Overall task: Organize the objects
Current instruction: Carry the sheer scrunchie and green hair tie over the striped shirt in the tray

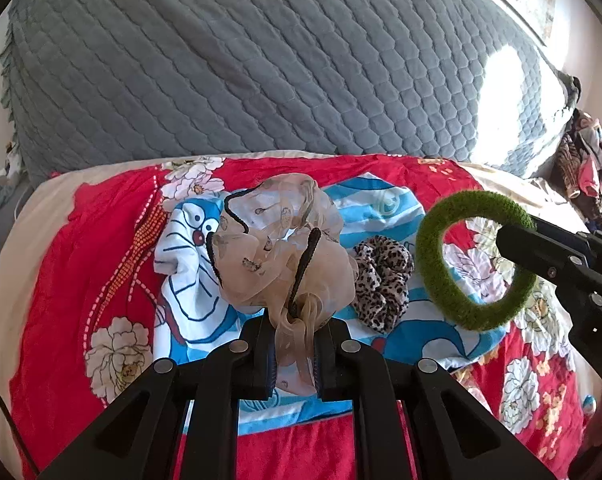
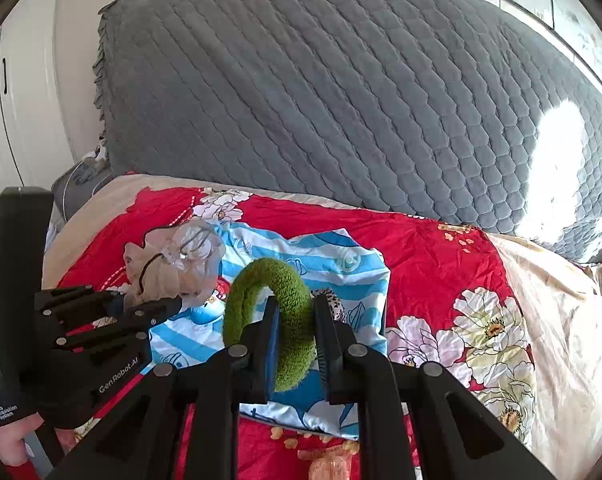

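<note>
My left gripper (image 1: pixel 295 354) is shut on a sheer beige scrunchie (image 1: pixel 281 240) with thin black hair ties looped on it, held above the blue-and-white cartoon cloth (image 1: pixel 189 280). My right gripper (image 2: pixel 297 344) is shut on a fuzzy green ring scrunchie (image 2: pixel 269 296), also over that cloth (image 2: pixel 341 264). In the left wrist view the green scrunchie (image 1: pixel 437 276) hangs at the right from the right gripper. A leopard-print scrunchie (image 1: pixel 381 280) lies on the cloth between the two held ones. The left gripper and the beige scrunchie (image 2: pixel 173 264) show at the left of the right wrist view.
The cloth lies on a red floral quilt (image 1: pixel 81 264) spread over a bed. A large grey quilted cover (image 1: pixel 241 60) rises behind. A heap of patterned clothes (image 1: pixel 589 168) sits at the far right edge. A hand (image 2: pixel 13 440) grips the left tool.
</note>
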